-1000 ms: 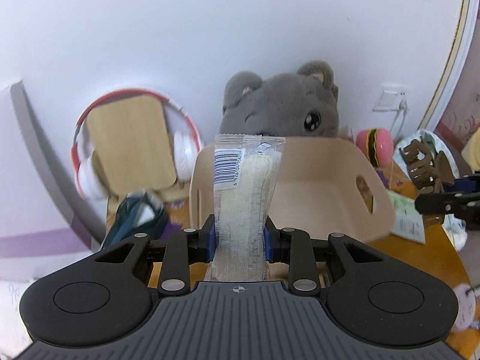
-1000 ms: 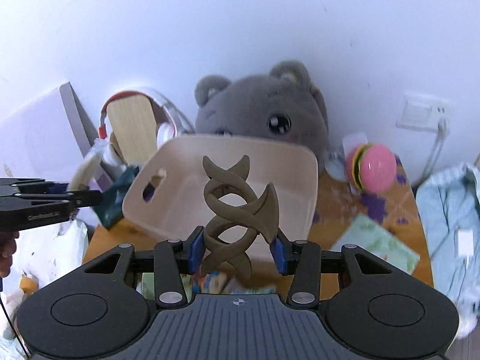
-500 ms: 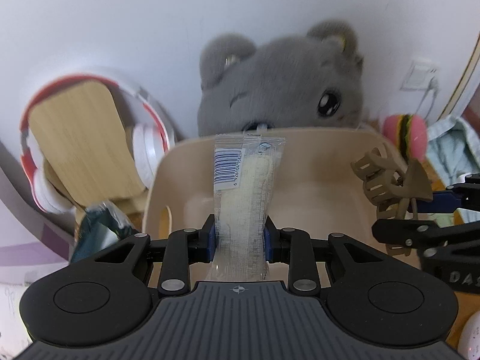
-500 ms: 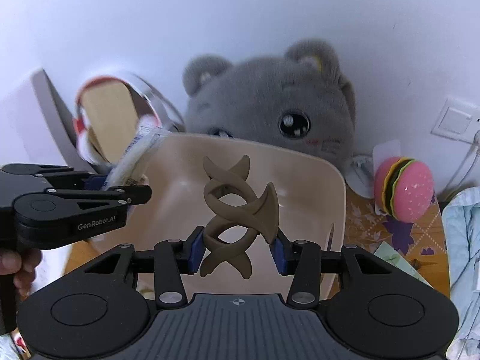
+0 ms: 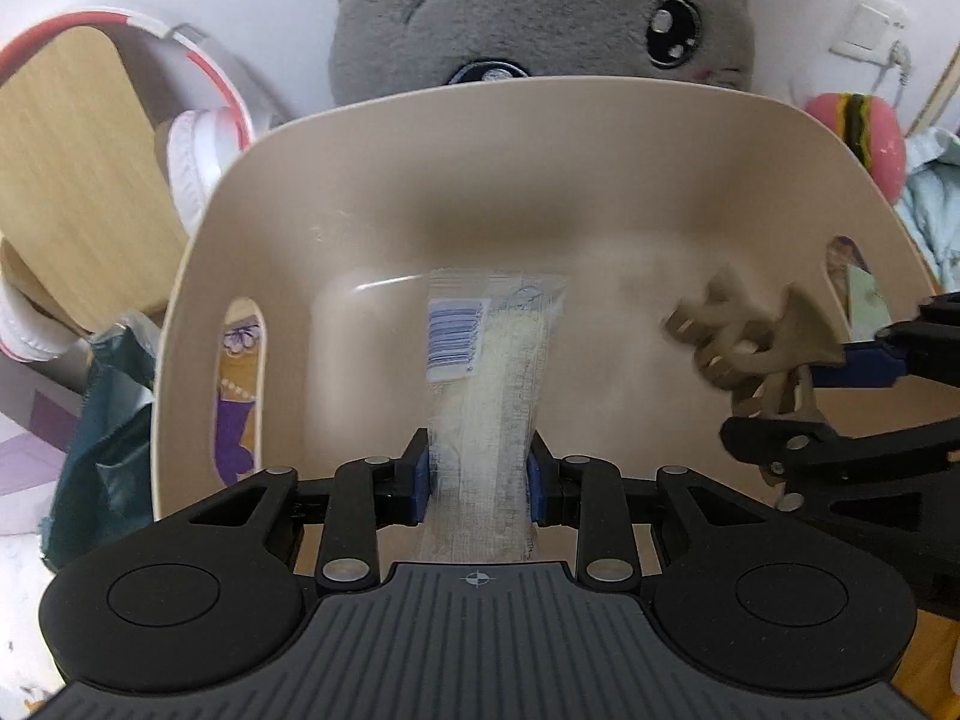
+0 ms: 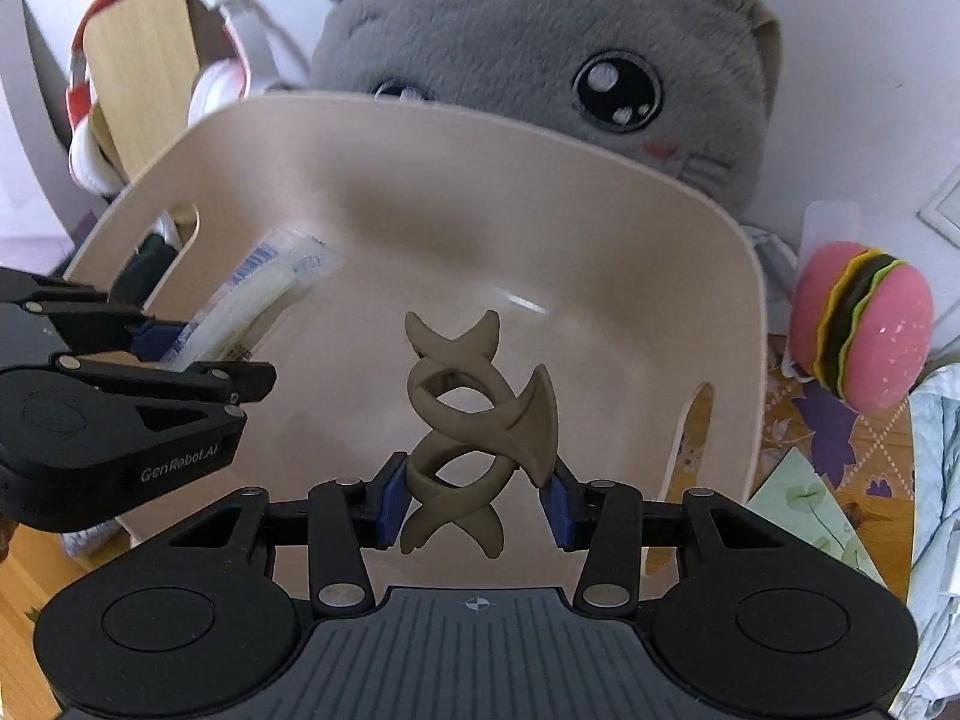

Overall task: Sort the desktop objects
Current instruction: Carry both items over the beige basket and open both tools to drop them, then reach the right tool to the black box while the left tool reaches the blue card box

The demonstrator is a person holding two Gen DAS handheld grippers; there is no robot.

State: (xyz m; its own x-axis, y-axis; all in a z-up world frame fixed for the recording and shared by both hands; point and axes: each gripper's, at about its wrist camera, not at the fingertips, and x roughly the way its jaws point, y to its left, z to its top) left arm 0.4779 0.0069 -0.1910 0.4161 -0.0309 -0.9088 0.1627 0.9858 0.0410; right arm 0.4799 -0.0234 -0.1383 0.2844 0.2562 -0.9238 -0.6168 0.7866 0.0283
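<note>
A beige plastic bin (image 5: 540, 138) (image 6: 480, 180) with cut-out handles fills both views. My left gripper (image 5: 478, 477) is shut on a clear-wrapped snack packet (image 5: 486, 372) with a blue barcode, held over the bin's inside. My right gripper (image 6: 474, 495) is shut on a brown twisted hair claw clip (image 6: 474, 420), also over the bin's inside. In the left wrist view the hair claw clip (image 5: 756, 336) and right gripper (image 5: 804, 396) show at the right. In the right wrist view the snack packet (image 6: 258, 300) and left gripper (image 6: 198, 360) show at the left.
A grey plush cat (image 5: 540, 18) (image 6: 540, 54) sits behind the bin. Red-and-white headphones on a wooden stand (image 5: 78, 138) are at the back left. A pink burger toy (image 6: 864, 336) and light blue cloth (image 6: 936, 480) lie to the right, a teal bag (image 5: 102, 432) to the left.
Both grippers have come down and forward with their loads, from in front of the bin to over its inside. The bin and plush cat now loom much larger.
</note>
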